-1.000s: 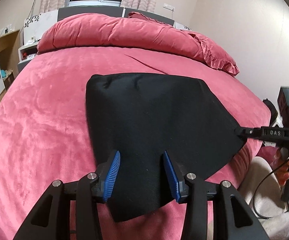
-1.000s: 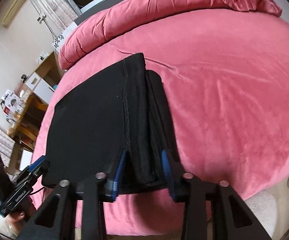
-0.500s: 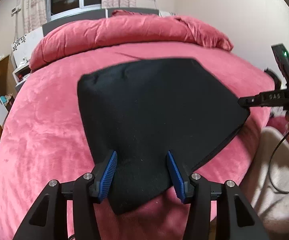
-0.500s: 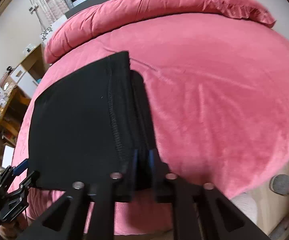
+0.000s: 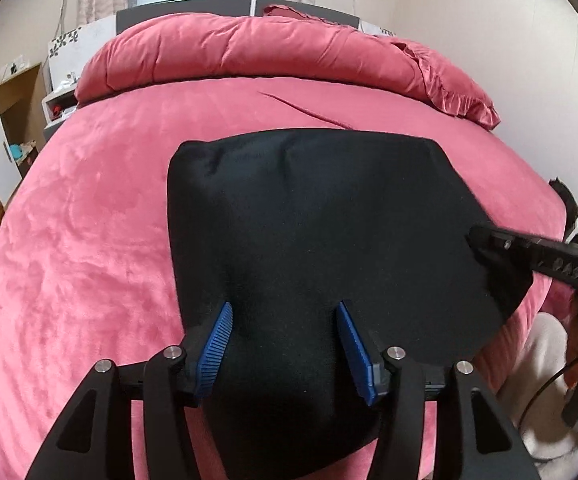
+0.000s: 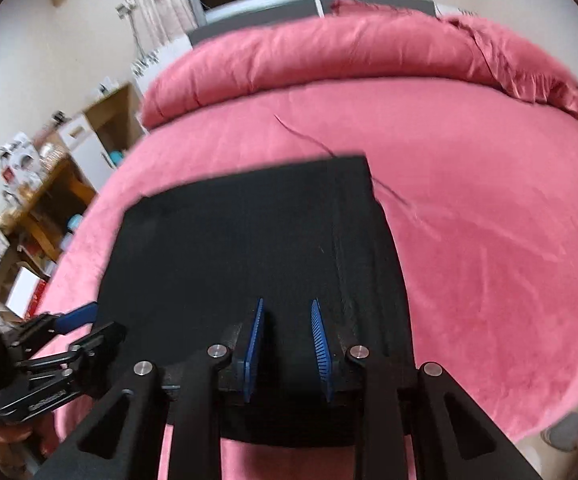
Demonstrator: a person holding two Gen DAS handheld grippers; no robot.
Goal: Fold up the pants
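The black pants (image 5: 313,232) lie folded into a flat pad on the pink bed (image 5: 89,240), near its front edge. My left gripper (image 5: 285,340) is open, its blue pads either side of the pants' near left corner. My right gripper (image 6: 287,344) is open with a small gap, over the pants (image 6: 229,248) near their seamed right edge. The right gripper also shows in the left wrist view (image 5: 529,248) at the pants' right corner. The left gripper shows in the right wrist view (image 6: 69,328) at the left edge.
A rolled pink duvet (image 5: 269,52) and a pillow (image 5: 457,92) lie at the head of the bed. Shelves and a wooden desk (image 6: 49,196) with clutter stand to the left. The bed's front edge is just below the grippers.
My right gripper was shut on the pants' right edge half a second ago and has now opened. The pants have settled flat on the bed. My left gripper stays open.
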